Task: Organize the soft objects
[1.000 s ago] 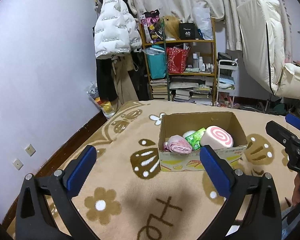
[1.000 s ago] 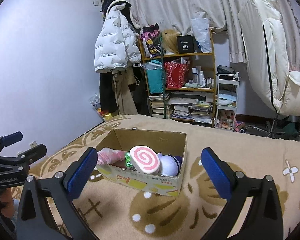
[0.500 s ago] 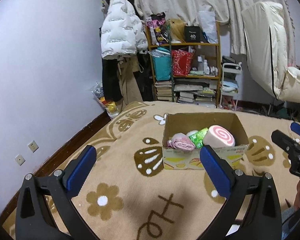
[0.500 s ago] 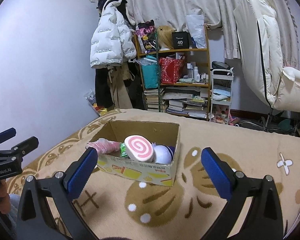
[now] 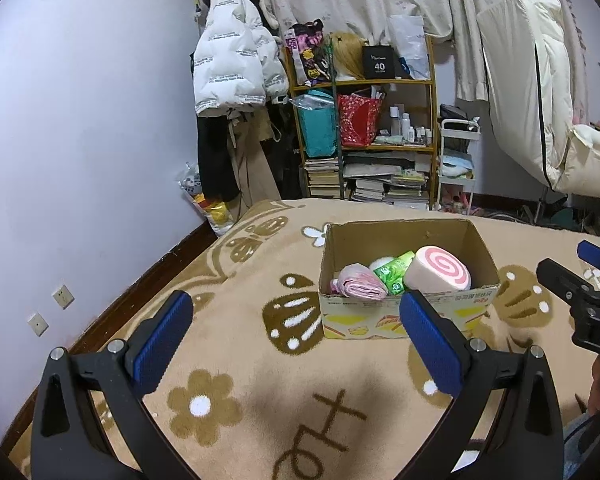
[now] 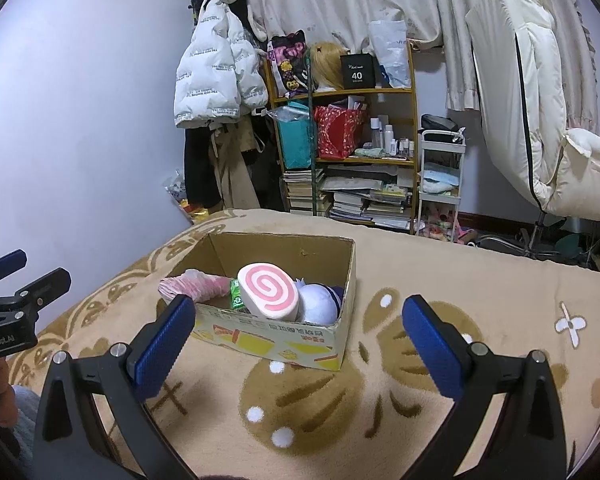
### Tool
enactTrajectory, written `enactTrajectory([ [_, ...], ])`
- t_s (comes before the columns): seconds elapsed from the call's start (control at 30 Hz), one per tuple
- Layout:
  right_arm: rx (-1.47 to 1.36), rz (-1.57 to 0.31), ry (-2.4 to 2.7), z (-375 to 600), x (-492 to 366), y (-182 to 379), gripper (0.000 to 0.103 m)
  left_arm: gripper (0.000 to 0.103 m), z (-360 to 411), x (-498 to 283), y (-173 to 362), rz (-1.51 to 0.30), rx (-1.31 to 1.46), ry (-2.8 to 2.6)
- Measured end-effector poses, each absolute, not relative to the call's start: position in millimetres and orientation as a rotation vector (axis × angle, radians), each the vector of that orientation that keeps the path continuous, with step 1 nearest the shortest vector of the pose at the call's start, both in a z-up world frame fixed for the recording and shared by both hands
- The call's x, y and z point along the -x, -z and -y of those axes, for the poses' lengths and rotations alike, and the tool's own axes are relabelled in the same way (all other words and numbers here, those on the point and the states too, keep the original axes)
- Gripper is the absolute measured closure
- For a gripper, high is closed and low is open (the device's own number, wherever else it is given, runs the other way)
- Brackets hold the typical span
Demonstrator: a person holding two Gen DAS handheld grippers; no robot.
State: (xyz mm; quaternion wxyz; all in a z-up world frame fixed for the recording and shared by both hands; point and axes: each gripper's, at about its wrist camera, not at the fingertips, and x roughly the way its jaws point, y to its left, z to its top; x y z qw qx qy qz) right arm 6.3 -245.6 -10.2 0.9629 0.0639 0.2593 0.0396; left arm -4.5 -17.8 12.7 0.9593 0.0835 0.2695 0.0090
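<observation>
Bedroom, lilac walls; tan blanket (image 5: pixel 260 360) with brown flower and butterfly motifs covers the bed, and the cardboard box (image 5: pixel 404 320) sits on it as the landmark.

Change over the last second: both wrist views have eased back and slightly up from the box, which now sits a little farther off; nothing inside it has shifted. My reading: the packing is done or nearly so, and both tools are pulling clear.

Left of the box: the left gripper (image 5: pixel 296 344) hangs over bare blanket, blue pads wide apart, carrying nothing. Wall sockets low on the wall, far left.

Inside the box, left to right: pink bundled cloth (image 5: pixel 358 284), green packet (image 5: pixel 394 274), pink-swirl roll plush (image 5: pixel 438 274), and, seen only from the right wrist, a white and blue plush (image 6: pixel 320 302). No soft object visible loose on the blanket.

Right of the box: the right gripper (image 6: pixel 298 344), jaws spread wide, empty.

Behind the box: white puffer jacket (image 5: pixel 232 68) with repeated small print, unreadable; shelf (image 5: pixel 364 80) holding a black bag (image 5: pixel 380 66) marked "40".

Writing: box front printed in red, too small to read. Left gripper body reads "GenRobot.AI" in part; right one shows "DA", cut off. Brown lettering on the blanket runs out of view at the near edge.
</observation>
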Motion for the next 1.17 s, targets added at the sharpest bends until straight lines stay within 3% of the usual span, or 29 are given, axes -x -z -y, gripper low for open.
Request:
enactTrajectory([
  [1.17,-0.123,-0.542,-0.071,244.5,-8.7,14.2,0.0,0.001,19.6,2.5,-10.9,-0.559,-0.185,-0.003],
])
